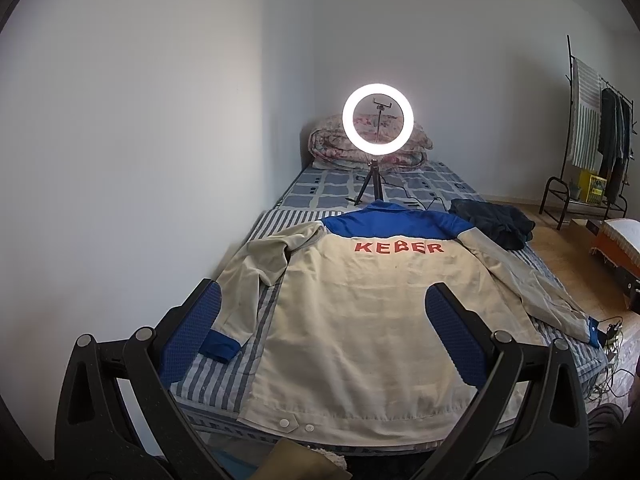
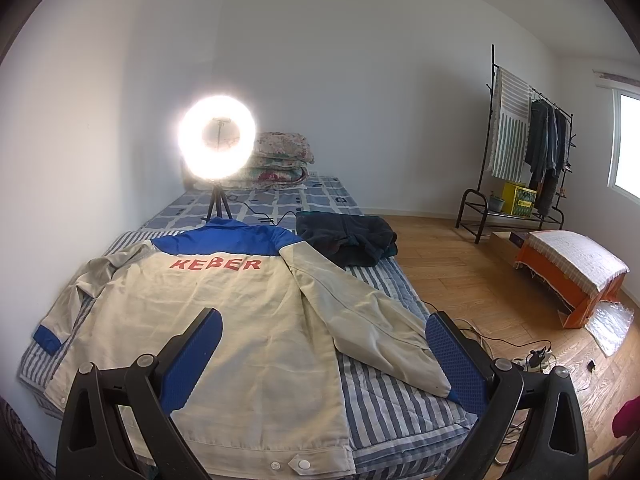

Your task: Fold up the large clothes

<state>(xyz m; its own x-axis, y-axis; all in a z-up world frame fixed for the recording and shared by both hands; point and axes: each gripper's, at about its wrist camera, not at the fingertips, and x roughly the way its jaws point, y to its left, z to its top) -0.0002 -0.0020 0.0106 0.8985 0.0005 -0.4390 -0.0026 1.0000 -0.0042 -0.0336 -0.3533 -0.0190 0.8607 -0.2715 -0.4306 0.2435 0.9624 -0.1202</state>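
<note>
- On the bed (image 1: 304, 196), seen from the left wrist, one beige jacket (image 1: 360, 320) lies back-up and spread flat, blue collar toward the ring light (image 1: 378, 119), hem at the near edge. The left gripper (image 1: 324, 340) hovers released above the hem, holding nothing. The jacket's left sleeve (image 1: 248, 280) is bent and rumpled beside the body.
- From the left wrist again, one dark garment (image 1: 494, 222) sits bunched just right of the jacket's shoulder; one rolled quilt (image 1: 370, 146) lies behind the ring light.
- Over the jacket's lower right side, from the right wrist, the right gripper (image 2: 324, 356) is likewise spread wide and empty. The right sleeve (image 2: 360, 312) runs straight out toward the bed's edge.
- Judging by its creases, the jacket is soft, limp and light; I would pinch a sleeve cuff or hem corner, where the stitched edges are firmer.
- Right of the bed stands one clothes rack (image 2: 520, 152).
</note>
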